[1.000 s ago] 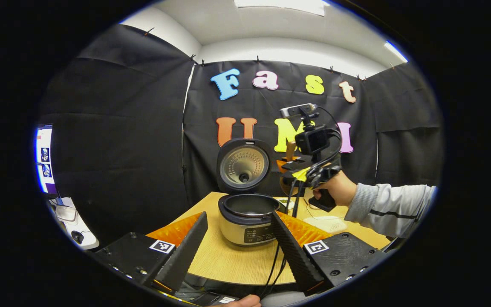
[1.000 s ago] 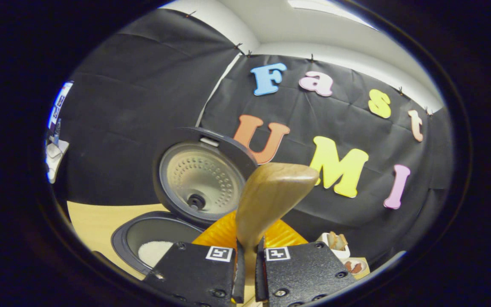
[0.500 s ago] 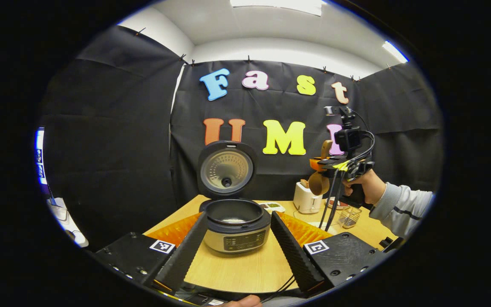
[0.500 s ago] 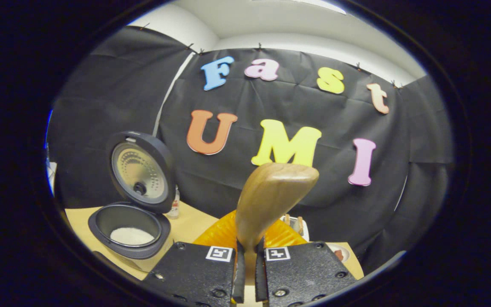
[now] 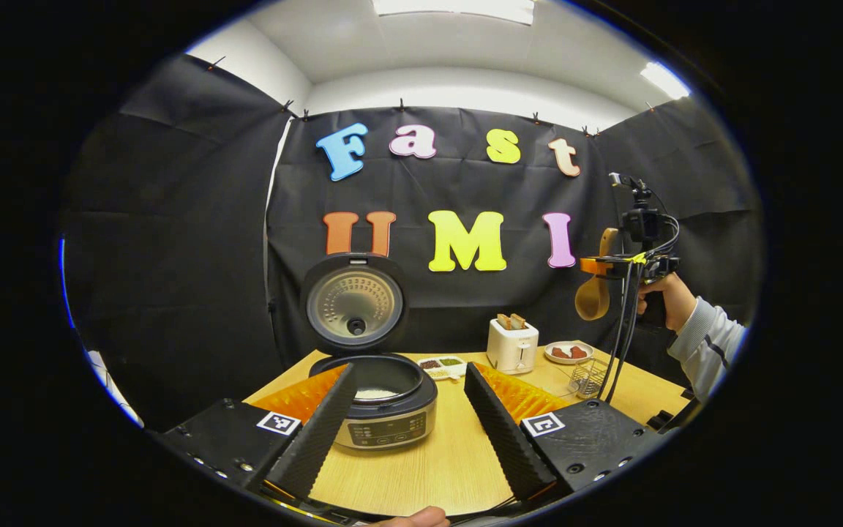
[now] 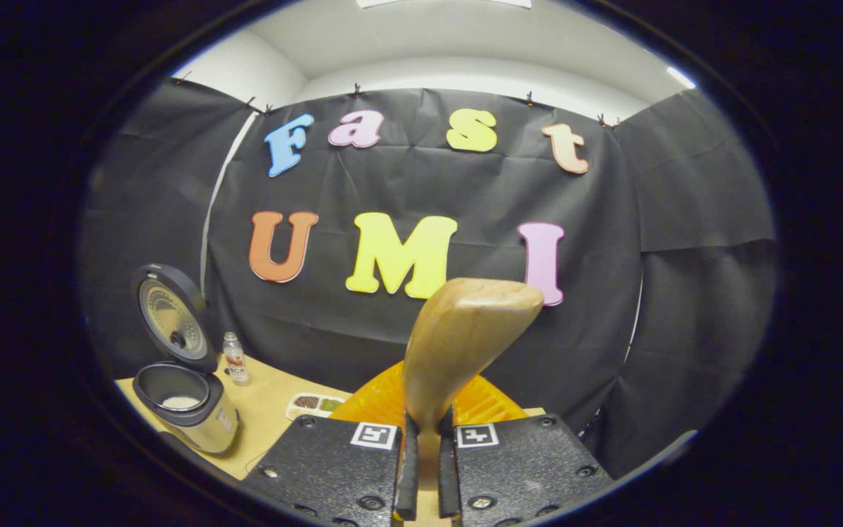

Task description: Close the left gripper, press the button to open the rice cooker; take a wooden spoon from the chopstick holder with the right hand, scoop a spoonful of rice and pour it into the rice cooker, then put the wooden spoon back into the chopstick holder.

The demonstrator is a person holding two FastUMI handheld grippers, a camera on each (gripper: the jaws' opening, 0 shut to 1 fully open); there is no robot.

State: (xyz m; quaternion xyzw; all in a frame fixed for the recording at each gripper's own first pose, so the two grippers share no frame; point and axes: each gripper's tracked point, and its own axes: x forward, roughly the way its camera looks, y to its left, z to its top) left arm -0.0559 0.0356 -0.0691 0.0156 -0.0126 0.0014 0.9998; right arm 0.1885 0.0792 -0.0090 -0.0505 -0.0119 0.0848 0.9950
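The rice cooker (image 5: 385, 410) stands on the wooden table (image 5: 451, 454) with its lid (image 5: 354, 304) up and white rice (image 5: 375, 393) in the pot. My left gripper (image 5: 408, 428) is open, with the cooker seen between its fingers from a short way back. My right gripper (image 6: 424, 461) is shut on the handle of the wooden spoon (image 6: 458, 344), whose end rises upright before the camera. In the left gripper view the right gripper (image 5: 604, 263) hangs high at the right with the spoon's bowl (image 5: 592, 296) pointing down, above the wire chopstick holder (image 5: 588, 377). In the right gripper view the cooker (image 6: 184, 399) sits far left.
A white toaster (image 5: 511, 345) with bread, a small plate (image 5: 568, 352) of food and a divided dish (image 5: 442, 364) of grains stand at the back of the table. A small bottle (image 6: 235, 359) stands beside the cooker. A hand and grey sleeve (image 5: 707, 340) hold the right gripper.
The right gripper has carried the spoon away from the cooker to the right, over the holder's side of the table. The left gripper has drawn back from the cooker and stays open.
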